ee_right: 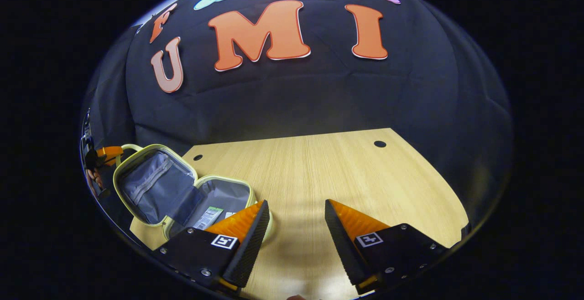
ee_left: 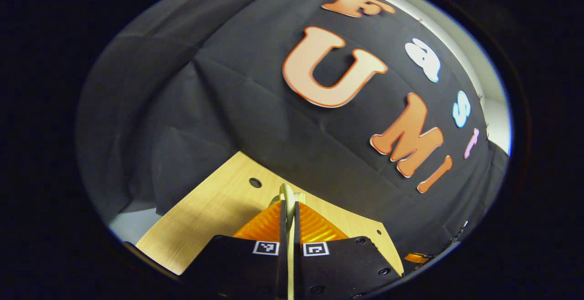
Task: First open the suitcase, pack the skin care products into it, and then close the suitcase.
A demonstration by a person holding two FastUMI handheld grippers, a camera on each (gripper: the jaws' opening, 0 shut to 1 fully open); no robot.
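The small pale yellow-green suitcase (ee_right: 182, 190) lies open at the left of the wooden table (ee_right: 328, 172), its grey-lined lid (ee_right: 153, 183) tilted up. A skin care product with a green and white label (ee_right: 207, 215) lies in its base. My left gripper (ee_left: 290, 209) is shut on the lid's pale handle loop (ee_left: 286, 195). In the right gripper view that left gripper (ee_right: 104, 153) shows at the far left, at the lid's top edge. My right gripper (ee_right: 294, 211) is open above the bare table, just right of the suitcase, with nothing between its fingers.
The table has small round holes (ee_right: 379, 144) near its back edge. The booth's black cloth wall (ee_right: 319, 99) hangs close behind it. A hand (ee_right: 93, 177) holds the left gripper beyond the table's left edge.
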